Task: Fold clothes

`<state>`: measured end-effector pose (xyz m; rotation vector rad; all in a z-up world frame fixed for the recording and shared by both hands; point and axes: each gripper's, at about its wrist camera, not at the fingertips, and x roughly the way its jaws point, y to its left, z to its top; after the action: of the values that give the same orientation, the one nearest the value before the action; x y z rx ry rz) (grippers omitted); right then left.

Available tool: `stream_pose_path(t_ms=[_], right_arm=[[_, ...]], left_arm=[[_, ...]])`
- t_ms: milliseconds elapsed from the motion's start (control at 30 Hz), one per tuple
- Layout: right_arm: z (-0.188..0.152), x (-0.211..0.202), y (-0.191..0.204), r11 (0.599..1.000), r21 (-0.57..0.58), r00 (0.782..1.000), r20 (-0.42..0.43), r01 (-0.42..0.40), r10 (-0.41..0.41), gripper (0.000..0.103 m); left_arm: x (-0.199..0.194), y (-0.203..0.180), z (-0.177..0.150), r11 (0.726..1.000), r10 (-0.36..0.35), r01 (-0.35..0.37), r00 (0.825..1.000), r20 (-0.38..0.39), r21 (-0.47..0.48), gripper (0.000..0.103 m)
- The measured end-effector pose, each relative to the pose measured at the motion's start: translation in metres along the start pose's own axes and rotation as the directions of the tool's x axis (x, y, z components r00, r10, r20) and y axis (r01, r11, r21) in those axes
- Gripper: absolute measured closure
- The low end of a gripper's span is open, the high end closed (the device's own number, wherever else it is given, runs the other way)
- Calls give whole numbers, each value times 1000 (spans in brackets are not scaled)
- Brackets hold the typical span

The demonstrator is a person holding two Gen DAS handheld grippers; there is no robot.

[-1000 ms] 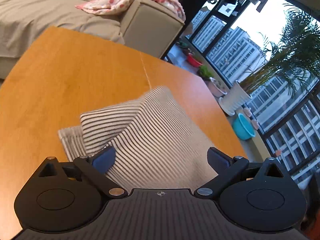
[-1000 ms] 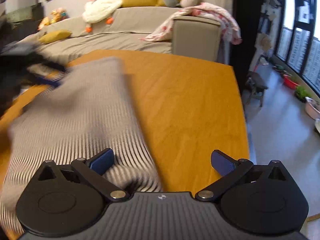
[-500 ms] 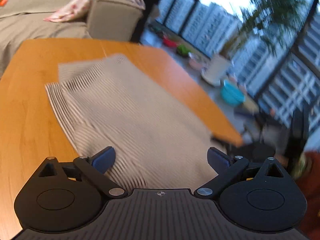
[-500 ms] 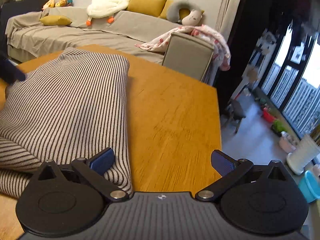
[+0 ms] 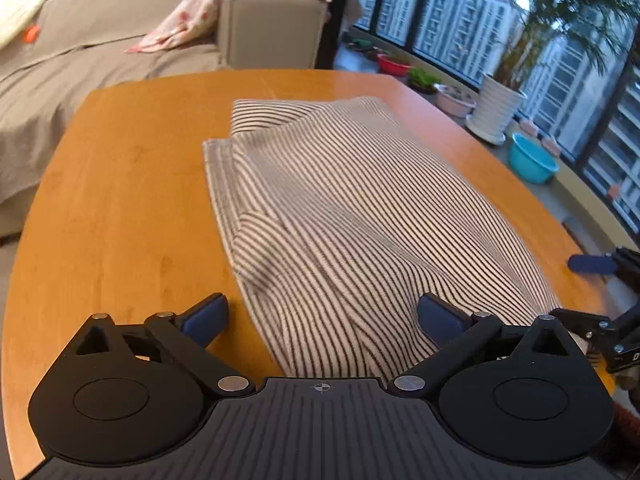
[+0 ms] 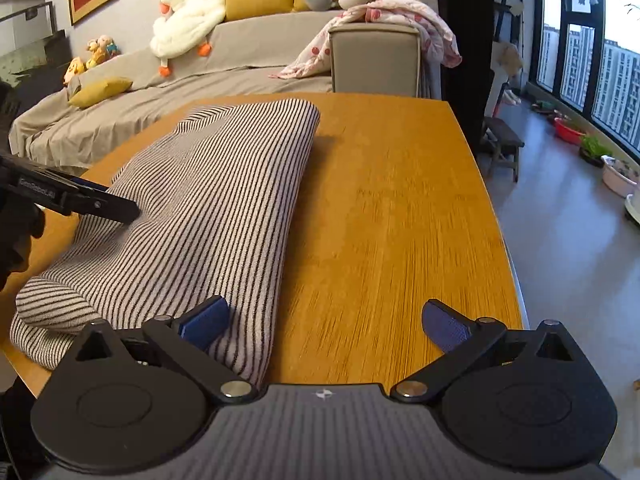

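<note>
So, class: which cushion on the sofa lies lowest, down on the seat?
The yellow cushion at the left; the other yellow ones stand along the backrest.

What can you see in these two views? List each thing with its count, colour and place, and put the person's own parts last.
Striped garment: one, grey-white with dark stripes, folded on the table.
Table: one, orange wood, in the foreground.
Sofa: one, grey-covered, behind the table.
Floral blanket: one, pink-white, draped over the sofa arm.
Plush duck: one, white, on the sofa back.
Basin: one, turquoise, by the window.
Left gripper: black, blue pads, open.
Right gripper: black, blue pads, open.
</note>
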<state>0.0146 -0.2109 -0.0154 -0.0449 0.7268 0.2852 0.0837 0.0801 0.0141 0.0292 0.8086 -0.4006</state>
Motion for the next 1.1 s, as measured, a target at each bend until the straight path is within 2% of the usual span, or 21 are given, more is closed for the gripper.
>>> stream_pose_path(t_ms=[100, 200, 267, 333, 367, 433, 500, 567, 633, 700, 767, 867, 1000, 1033, 1067, 1100], right_arm=[[-1, 0, 1, 1000, -10, 1000, -5, -3, 3, 0], [-3, -2, 3, 1000, -23, 1000, 0, -5, 5, 0], [-4, -2, 3, 1000, -27, 1000, 10, -4, 4, 0], [-6, -6, 5, 999, -46, 999, 32, 10, -8, 0], [-7, -11, 10, 996, -86, 998, 66, 25, -19, 0], [-8, -24, 20, 982, -180, 988, 148, 62, -35, 0], [-6, -43, 30, 968, -247, 967, 256, 53, 13, 0], [-1, -57, 38, 963, -270, 949, 303, -4, 89, 3], [3, -59, 46, 956, -284, 946, 286, -69, 153, 18], [3, -50, 53, 945, -305, 956, 223, -116, 189, 37], [-4, -34, 58, 934, -332, 970, 149, -132, 190, 41], [-8, -24, 59, 929, -341, 975, 112, -144, 192, 40], [-1, -39, 62, 895, -422, 971, 110, -146, 211, 36], [-2, -44, 65, 875, -454, 966, 100, -168, 238, 33], [-7, -48, 69, 851, -488, 961, 81, -194, 266, 24], [-13, -50, 74, 825, -521, 955, 59, -218, 290, 19]], left_arm=[[-25, -14, -10, 999, 27, -29, 998, 59, 42, 0], [-52, -30, -24, 997, -48, 41, 993, 112, 59, 0], [-53, -40, -33, 994, -83, 76, 992, 99, 73, 0], [-42, -47, -42, 994, -68, 63, 996, 53, 85, 0], [-36, -49, -46, 995, -50, 48, 998, 29, 83, 0], [-30, -46, -51, 997, -59, 58, 998, 18, 45, 0], [-29, -41, -52, 997, -68, 67, 997, 20, 28, 0], [-29, -38, -53, 997, -73, 72, 997, 24, 21, 0], [-27, -37, -54, 997, -72, 71, 997, 26, 20, 0], [-24, -39, -53, 997, -70, 70, 997, 27, 19, 0], [-23, -40, -53, 997, -70, 70, 997, 27, 18, 0], [-25, -41, -55, 998, -67, 66, 997, 30, 18, 0], [-37, -39, -57, 999, -37, 36, 998, 51, 25, 0], [-43, -39, -59, 999, -18, 16, 998, 64, 35, 0], [-50, -37, -61, 999, 3, -7, 997, 79, 46, 0], [-57, -36, -63, 998, 24, -29, 995, 95, 57, 0]])
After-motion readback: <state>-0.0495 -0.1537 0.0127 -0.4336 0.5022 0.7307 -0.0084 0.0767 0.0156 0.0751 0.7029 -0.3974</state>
